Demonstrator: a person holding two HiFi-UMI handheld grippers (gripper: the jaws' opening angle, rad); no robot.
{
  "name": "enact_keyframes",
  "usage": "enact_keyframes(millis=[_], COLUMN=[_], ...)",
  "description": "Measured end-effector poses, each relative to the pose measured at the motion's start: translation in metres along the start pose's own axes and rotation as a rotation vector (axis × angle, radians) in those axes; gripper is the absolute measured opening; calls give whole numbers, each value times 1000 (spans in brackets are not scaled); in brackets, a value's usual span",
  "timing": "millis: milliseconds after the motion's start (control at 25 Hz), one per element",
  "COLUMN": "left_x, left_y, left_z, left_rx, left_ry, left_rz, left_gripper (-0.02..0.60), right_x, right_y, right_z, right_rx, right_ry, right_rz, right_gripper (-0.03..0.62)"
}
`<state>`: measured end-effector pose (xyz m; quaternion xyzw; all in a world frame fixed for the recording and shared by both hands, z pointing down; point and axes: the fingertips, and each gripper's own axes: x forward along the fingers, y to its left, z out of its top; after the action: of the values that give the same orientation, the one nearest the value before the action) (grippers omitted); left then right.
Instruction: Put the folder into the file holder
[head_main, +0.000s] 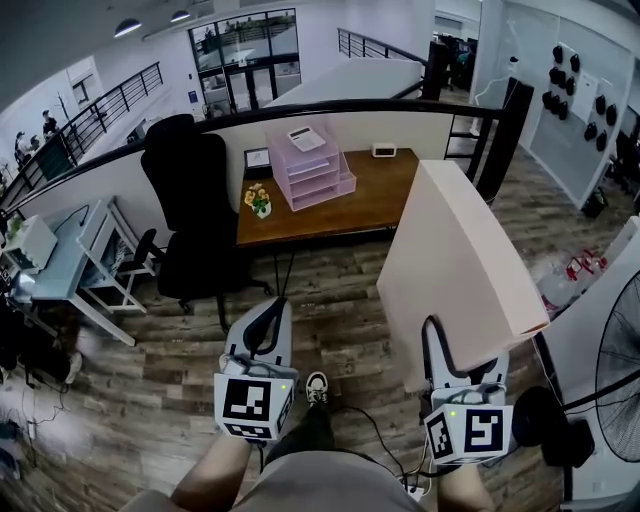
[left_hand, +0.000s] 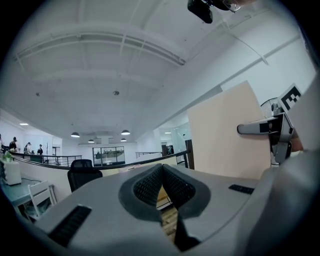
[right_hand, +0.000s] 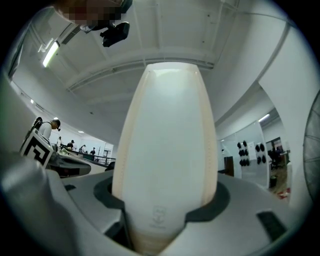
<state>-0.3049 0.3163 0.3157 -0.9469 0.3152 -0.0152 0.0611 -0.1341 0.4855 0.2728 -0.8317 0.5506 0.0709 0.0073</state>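
A thick cream folder (head_main: 455, 265) stands upright in the air at the right of the head view, its spine filling the right gripper view (right_hand: 167, 150). My right gripper (head_main: 440, 345) is shut on its lower end, jaws pressed against both sides. My left gripper (head_main: 270, 315) hangs at the lower left, shut with nothing between its ribbed pads (left_hand: 150, 187). The pink translucent file holder (head_main: 310, 165) stands on the brown desk (head_main: 385, 200) farther ahead, well away from both grippers.
A black office chair (head_main: 195, 205) stands left of the desk. A small flower pot (head_main: 260, 203) and a picture frame (head_main: 257, 158) sit beside the holder. A fan (head_main: 620, 375) is at the right edge. A cable (head_main: 365, 430) runs over the wooden floor.
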Motion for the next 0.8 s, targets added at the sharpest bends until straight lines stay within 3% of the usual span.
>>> enact_keyframes(millis=[520, 800], left_x=[135, 227], left_y=[72, 127], left_z=[-13, -9], left_rx=[-20, -32], left_ry=[37, 9], left_rz=[-14, -48], left_gripper=[5, 5], right_x=[155, 263], right_y=[-7, -6], right_z=[-21, -23], right_rx=[-14, -32], right_ry=[54, 52], right_rz=[-19, -38], right_gripper=[313, 313])
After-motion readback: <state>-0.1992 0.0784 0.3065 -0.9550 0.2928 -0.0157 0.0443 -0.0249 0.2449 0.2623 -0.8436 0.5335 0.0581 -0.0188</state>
